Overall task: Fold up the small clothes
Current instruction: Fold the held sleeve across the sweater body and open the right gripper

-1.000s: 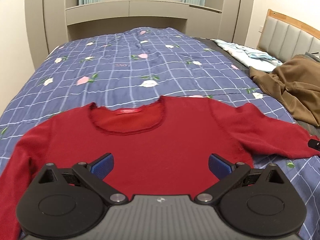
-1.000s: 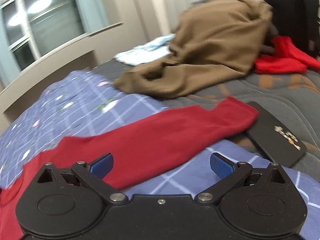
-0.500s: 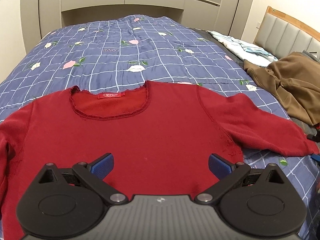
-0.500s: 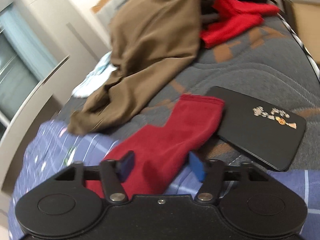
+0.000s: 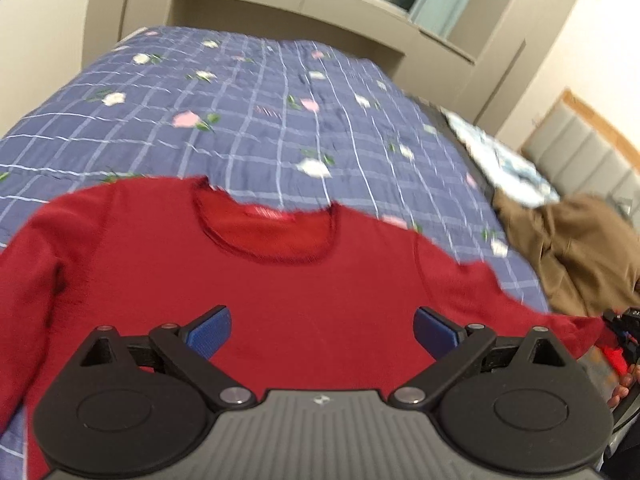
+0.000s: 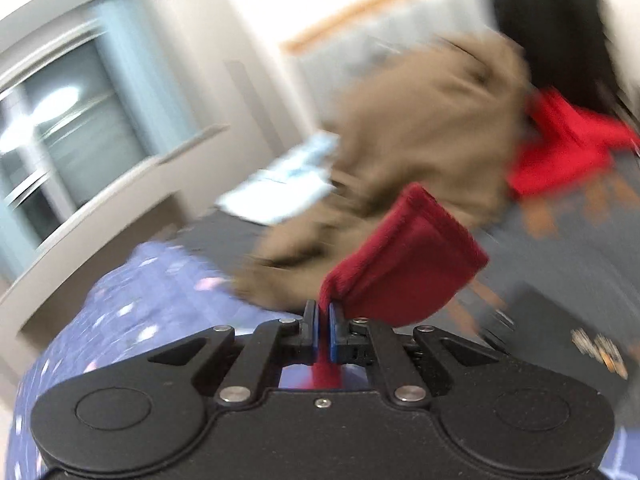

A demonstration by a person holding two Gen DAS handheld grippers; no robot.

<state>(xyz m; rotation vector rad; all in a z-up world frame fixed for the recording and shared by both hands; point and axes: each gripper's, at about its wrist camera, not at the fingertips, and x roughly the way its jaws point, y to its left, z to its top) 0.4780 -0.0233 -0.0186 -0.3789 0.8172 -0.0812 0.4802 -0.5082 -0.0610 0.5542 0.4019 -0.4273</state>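
A dark red sweater (image 5: 280,300) is spread front-up on a bed covered by a blue checked quilt (image 5: 260,120) printed with small flowers. Its neckline is turned toward the far end of the bed, and one sleeve is stretched out to the right edge of the left wrist view.

The left hand-held gripper (image 5: 322,330) is held above the sweater's lower body with its blue pads (image 5: 210,330) spread wide apart; nothing is gripped between them.

The right hand-held gripper (image 6: 324,330) has just been closing, and its jaws are now clenched on the red sleeve (image 6: 404,264) just behind the cuff. The cuff end is seen raised above the jaws, clear of the bedding, and a strip of red fabric is visible passing down between the pads.

A brown garment (image 6: 420,132) is heaped beyond the sleeve, with a bright red garment (image 6: 560,148) just beside it and a pale blue patterned cloth (image 6: 288,176) to its left. The right wrist view is heavily blurred.
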